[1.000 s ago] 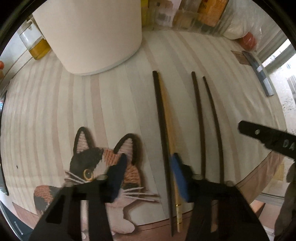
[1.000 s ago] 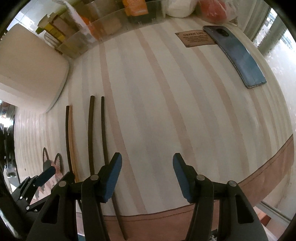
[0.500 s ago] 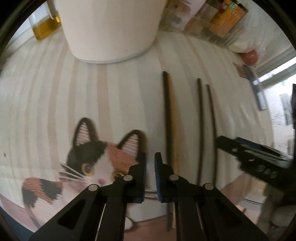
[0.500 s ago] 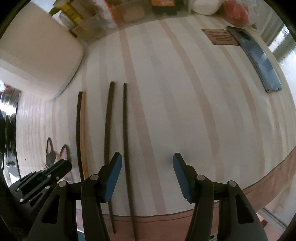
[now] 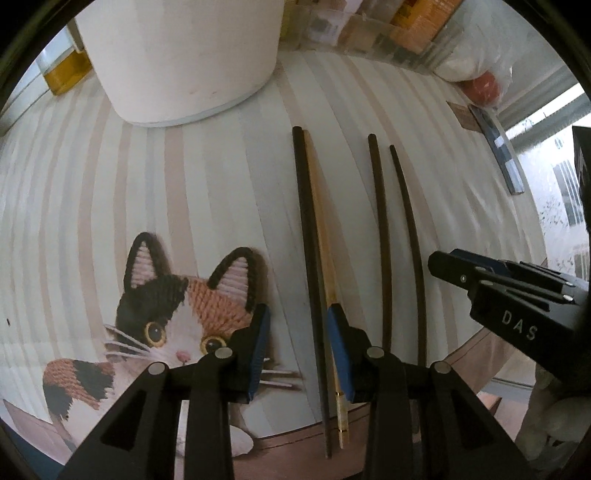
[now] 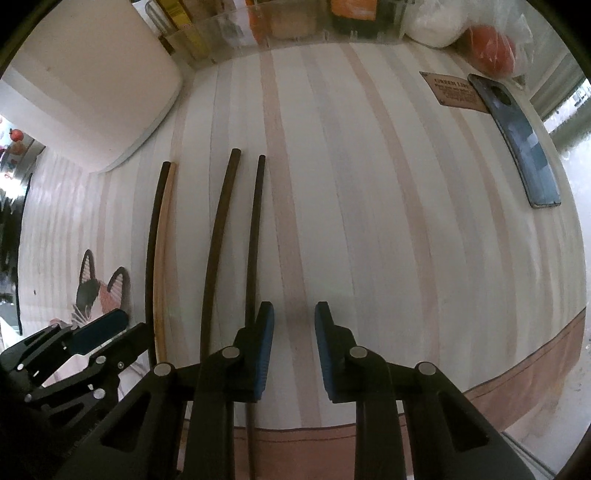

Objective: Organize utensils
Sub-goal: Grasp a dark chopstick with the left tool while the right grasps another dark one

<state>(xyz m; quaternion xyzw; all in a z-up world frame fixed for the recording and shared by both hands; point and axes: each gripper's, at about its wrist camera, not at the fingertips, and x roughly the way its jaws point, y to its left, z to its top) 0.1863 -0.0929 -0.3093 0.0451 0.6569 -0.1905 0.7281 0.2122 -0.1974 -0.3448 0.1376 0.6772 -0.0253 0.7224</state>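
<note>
Several chopsticks lie side by side on a striped tablecloth. In the left wrist view a dark chopstick point(image 5: 309, 258) touches a light wooden one point(image 5: 320, 236); two more dark ones point(image 5: 380, 236) point(image 5: 410, 229) lie to their right. My left gripper point(image 5: 297, 339) is open and empty, its jaws straddling the near end of the dark one, the right pad over the wooden one. My right gripper point(image 6: 293, 347) is open and empty over bare cloth, just right of the rightmost dark chopstick point(image 6: 255, 236). The right gripper's body point(image 5: 517, 310) shows at the right of the left wrist view.
A large white container point(image 5: 177, 55) stands at the back left. A cat picture point(image 5: 177, 314) is on the cloth. A phone point(image 6: 521, 144) and a brown card point(image 6: 454, 92) lie at the far right. Jars and bags point(image 6: 295, 22) line the back edge.
My left gripper shut half a second ago and has opened again around the dark and wooden chopsticks. My right gripper has narrowed its opening and shifted toward the chopsticks.
</note>
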